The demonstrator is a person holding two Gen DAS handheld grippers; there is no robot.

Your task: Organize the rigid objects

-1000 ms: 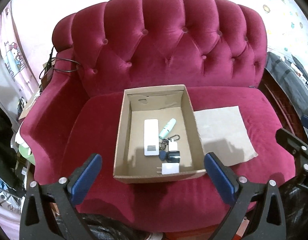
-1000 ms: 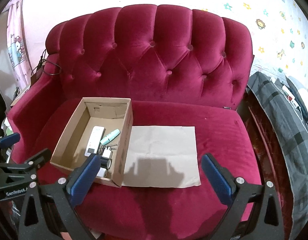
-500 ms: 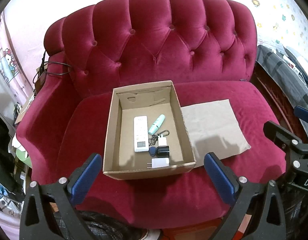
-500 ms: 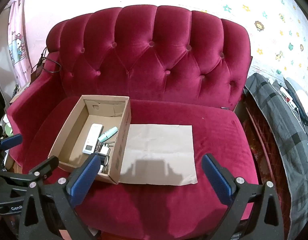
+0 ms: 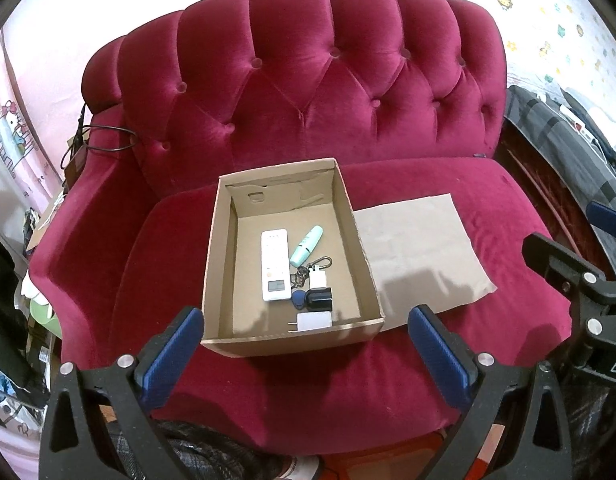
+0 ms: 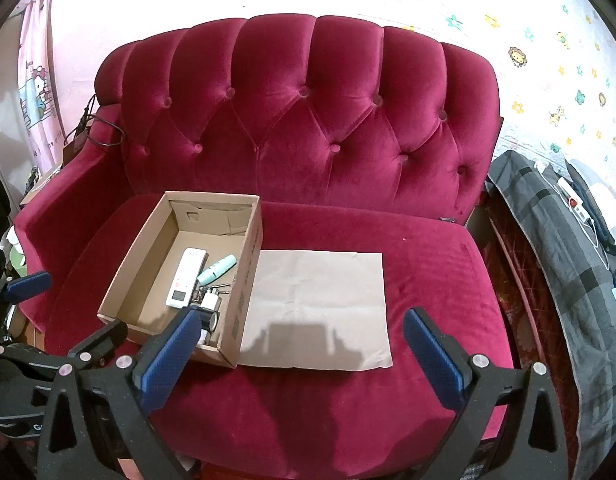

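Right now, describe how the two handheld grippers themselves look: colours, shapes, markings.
Both match. The left gripper has two black angular plastic arms with triangular cut-outs and silver screw heads, ending in fingers faced with blue pads. The right gripper is built the same; seen from the left camera, its black body carries partial white lettering. No cables or sleeves show.

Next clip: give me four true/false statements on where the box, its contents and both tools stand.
1. The box sits on the sofa. True.
2. The remote lies on the brown sheet. False: it lies inside the box.
3. The left tool is open and holds nothing. True.
4. The right tool grips the mint tube. False: it is open, and the tube lies in the box.
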